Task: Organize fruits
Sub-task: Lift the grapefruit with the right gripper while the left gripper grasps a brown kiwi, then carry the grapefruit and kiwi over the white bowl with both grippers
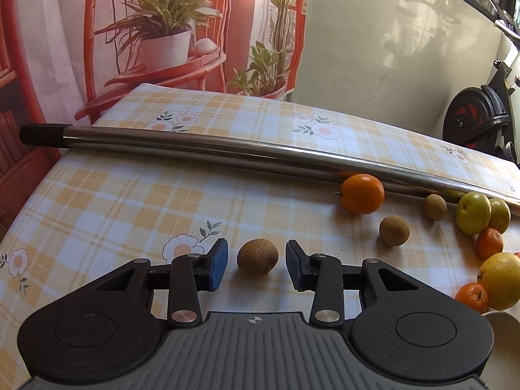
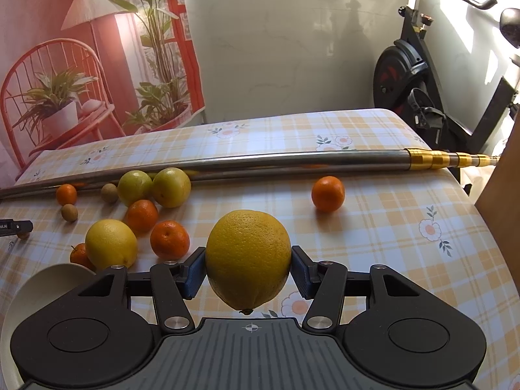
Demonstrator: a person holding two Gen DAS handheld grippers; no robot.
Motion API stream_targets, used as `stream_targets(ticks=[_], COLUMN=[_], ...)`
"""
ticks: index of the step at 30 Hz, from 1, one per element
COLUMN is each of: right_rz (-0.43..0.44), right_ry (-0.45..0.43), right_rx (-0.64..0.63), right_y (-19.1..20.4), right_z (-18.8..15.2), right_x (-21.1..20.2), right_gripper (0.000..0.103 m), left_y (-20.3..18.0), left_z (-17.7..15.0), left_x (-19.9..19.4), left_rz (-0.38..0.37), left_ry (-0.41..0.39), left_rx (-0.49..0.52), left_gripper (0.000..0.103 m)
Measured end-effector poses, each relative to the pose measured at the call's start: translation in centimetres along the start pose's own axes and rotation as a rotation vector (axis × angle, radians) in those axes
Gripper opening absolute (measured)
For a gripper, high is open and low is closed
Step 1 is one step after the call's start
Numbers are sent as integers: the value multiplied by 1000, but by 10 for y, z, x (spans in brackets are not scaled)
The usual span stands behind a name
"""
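Note:
A small brown round fruit [image 1: 257,257] lies on the checked tablecloth [image 1: 113,211] between the fingers of my left gripper [image 1: 256,246]. There is a narrow gap between the fruit and each blue pad, so this gripper is open. My right gripper [image 2: 248,253] is shut on a large yellow citrus [image 2: 248,260], held above the cloth. Left of it lie a second yellow citrus [image 2: 110,243], several tangerines [image 2: 169,239], two green fruits [image 2: 171,187] and two more brown fruits [image 2: 69,212]. A lone tangerine [image 2: 327,193] lies further right.
A long steel pole [image 2: 292,159] lies across the table behind the fruit, with a gold telescopic end at the right. A pale bowl [image 2: 39,289] sits at the near left. An exercise bike [image 2: 406,74] stands beyond the table's right edge.

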State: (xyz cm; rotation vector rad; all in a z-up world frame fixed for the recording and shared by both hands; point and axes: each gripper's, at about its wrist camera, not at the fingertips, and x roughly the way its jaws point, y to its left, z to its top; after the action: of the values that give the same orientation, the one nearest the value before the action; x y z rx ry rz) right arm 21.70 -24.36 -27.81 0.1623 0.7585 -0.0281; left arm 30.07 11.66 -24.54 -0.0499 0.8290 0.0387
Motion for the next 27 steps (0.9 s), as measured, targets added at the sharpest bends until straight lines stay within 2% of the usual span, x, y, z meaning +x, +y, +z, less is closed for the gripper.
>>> stream_targets(ticks=[4, 14, 19, 27], right_rz=[7, 17, 27, 74], right_ry=[1, 4, -4, -10], right_rx=[2, 10, -3, -37], right_y=[1, 2, 7, 24], right_z=[0, -1, -3, -7], right_x=[0, -2, -10, -25], right_gripper=[51, 51, 51, 51], left_y=[1, -6, -22, -55], left_z=[1, -1, -12, -46], left_x=[3, -19, -50, -97], left_rz=[5, -8, -53, -169], left_ry=[-3, -27, -57, -91], left_rx=[8, 56, 113, 162], left_gripper=[28, 28, 28, 28])
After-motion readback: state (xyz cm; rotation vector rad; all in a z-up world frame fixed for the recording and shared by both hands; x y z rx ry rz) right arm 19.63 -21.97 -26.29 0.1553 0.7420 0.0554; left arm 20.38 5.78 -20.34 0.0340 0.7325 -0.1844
